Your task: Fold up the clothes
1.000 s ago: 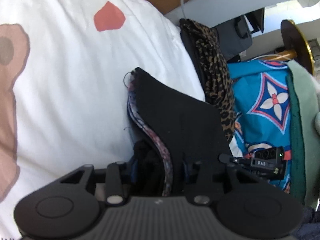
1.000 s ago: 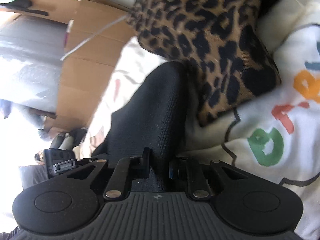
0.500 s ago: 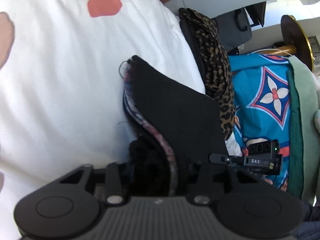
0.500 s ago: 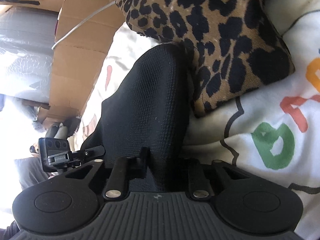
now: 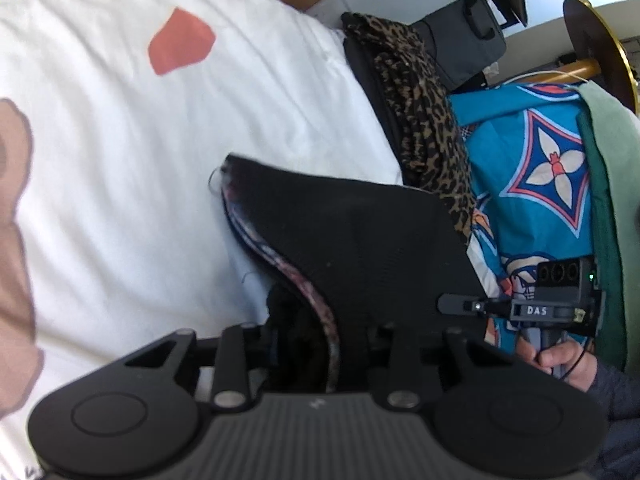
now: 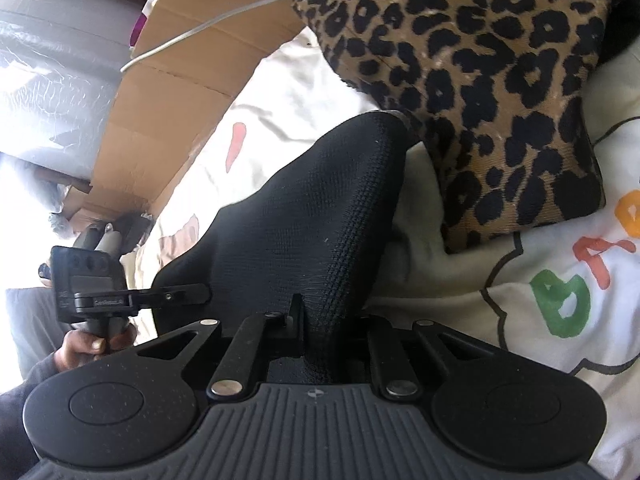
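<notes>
A black garment point(image 5: 352, 240) with a knitted texture is stretched between the two grippers, lifted just above a white bedsheet point(image 5: 120, 140) printed with red and brown shapes. Its lining shows a pink and blue pattern along the curved edge. The left gripper point(image 5: 320, 344) is clamped on one end of the garment, the cloth bunched between its fingers. The right gripper point(image 6: 316, 336) is clamped on the other end, the fabric point(image 6: 304, 216) rising away from it in a taut fold. In the left wrist view the right gripper's camera block reads "DAS" point(image 5: 536, 311), and a hand point(image 5: 560, 360) in a dark sleeve grips its handle. In the right wrist view a hand point(image 6: 92, 344) holds the other handle low at the left. Coloured letters point(image 6: 580, 280) on the sheet are only partly readable. A folded leopard-print cloth point(image 6: 480, 80) lies just beyond the garment, beside a blue patterned cloth point(image 5: 540, 168). A cardboard box point(image 6: 168, 92) and a white cable point(image 6: 208, 24) sit behind.
</notes>
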